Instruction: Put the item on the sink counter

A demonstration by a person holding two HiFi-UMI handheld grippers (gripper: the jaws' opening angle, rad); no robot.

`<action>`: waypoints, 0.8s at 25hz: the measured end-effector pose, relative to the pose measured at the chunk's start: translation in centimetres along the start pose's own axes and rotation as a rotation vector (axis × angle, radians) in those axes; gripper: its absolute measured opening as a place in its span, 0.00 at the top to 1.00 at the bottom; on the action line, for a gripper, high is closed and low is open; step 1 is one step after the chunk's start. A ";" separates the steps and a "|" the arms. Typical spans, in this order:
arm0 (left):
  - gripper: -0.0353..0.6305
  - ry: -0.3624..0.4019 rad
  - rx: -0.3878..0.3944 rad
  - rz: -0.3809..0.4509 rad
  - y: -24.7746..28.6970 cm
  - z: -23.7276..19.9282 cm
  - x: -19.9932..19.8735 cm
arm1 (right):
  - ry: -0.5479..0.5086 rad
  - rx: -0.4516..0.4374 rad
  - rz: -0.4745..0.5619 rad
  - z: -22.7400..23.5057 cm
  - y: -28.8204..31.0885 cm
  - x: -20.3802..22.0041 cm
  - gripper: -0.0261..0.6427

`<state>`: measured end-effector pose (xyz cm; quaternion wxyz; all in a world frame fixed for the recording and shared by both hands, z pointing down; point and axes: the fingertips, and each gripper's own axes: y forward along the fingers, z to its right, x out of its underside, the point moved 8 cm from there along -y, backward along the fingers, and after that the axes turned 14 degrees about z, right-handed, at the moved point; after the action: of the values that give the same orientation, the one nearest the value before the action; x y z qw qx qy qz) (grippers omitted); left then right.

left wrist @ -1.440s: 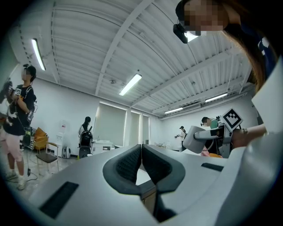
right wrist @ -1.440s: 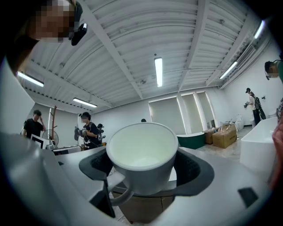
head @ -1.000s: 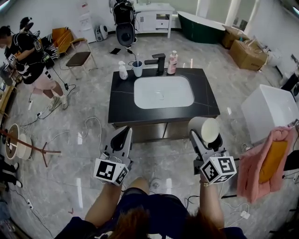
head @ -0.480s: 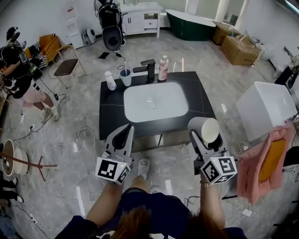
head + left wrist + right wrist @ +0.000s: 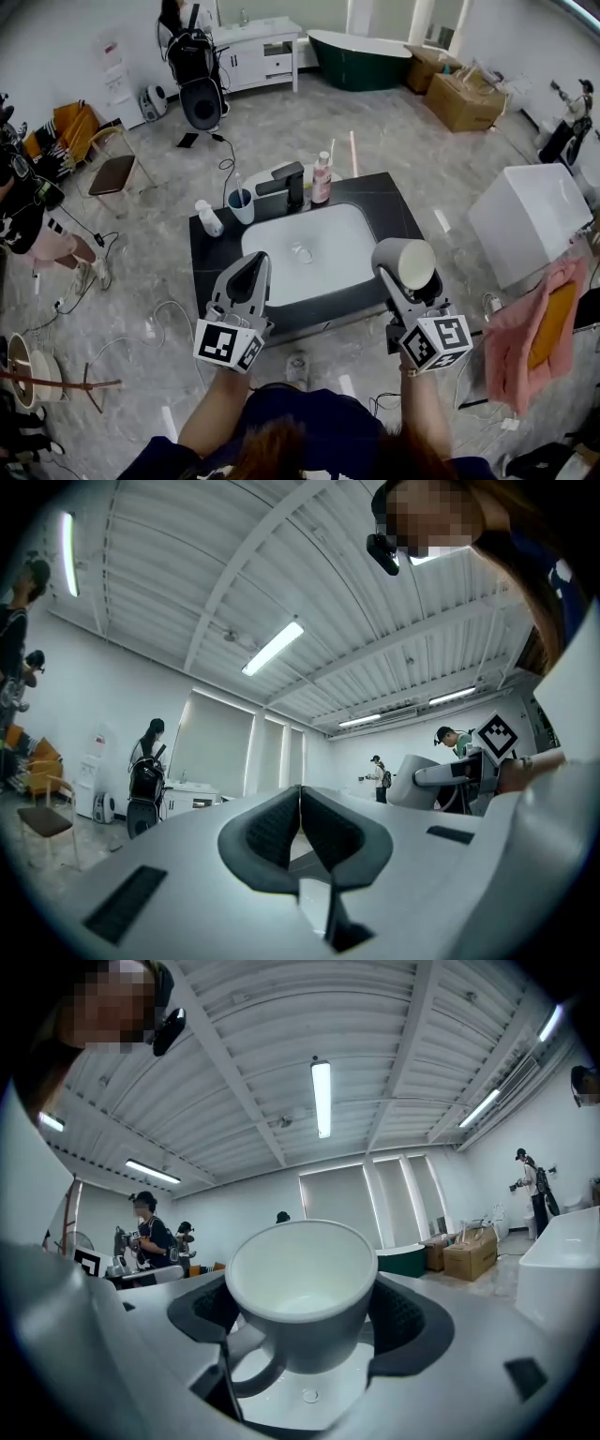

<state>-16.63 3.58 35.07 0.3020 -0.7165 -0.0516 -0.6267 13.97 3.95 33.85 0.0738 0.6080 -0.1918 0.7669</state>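
My right gripper (image 5: 405, 270) is shut on a white mug (image 5: 406, 263), held above the near right corner of the black sink counter (image 5: 390, 214). In the right gripper view the mug (image 5: 302, 1293) fills the space between the pads, rim toward the camera and handle low on the left, with the gripper (image 5: 305, 1321) pointing upward at the ceiling. My left gripper (image 5: 249, 274) hangs shut and empty over the counter's near left edge; the left gripper view shows its gripper (image 5: 300, 832) with the pads pressed together. A white basin (image 5: 302, 251) is set in the counter.
Along the counter's back stand a black faucet (image 5: 289, 182), a blue cup (image 5: 240, 203), a pink bottle (image 5: 322, 180) and a white soap bottle (image 5: 208, 219). A white box (image 5: 531, 220) and pink cloth (image 5: 532, 328) are on the right. A person (image 5: 23, 220) stands at left; cables lie on the floor.
The sink counter has come closer under both grippers as the view moved forward. Both grippers keep their pose, the right still holding the mug.
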 end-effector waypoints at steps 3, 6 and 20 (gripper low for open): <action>0.91 -0.014 0.031 -0.003 2.9 -3.0 1.2 | 0.002 0.031 0.005 0.1 3.4 1.0 0.32; 0.91 -0.030 0.058 -0.012 4.9 -5.1 2.6 | 0.001 0.060 0.002 0.3 5.6 1.9 0.32; 0.91 -0.095 0.071 -0.087 12.3 -8.3 7.8 | 0.030 0.098 -0.077 4.7 13.2 4.7 0.32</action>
<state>-16.68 -12.90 38.05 0.2971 -0.7313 -0.1192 -0.6022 12.47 -10.55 36.56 0.0764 0.6064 -0.1293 0.7808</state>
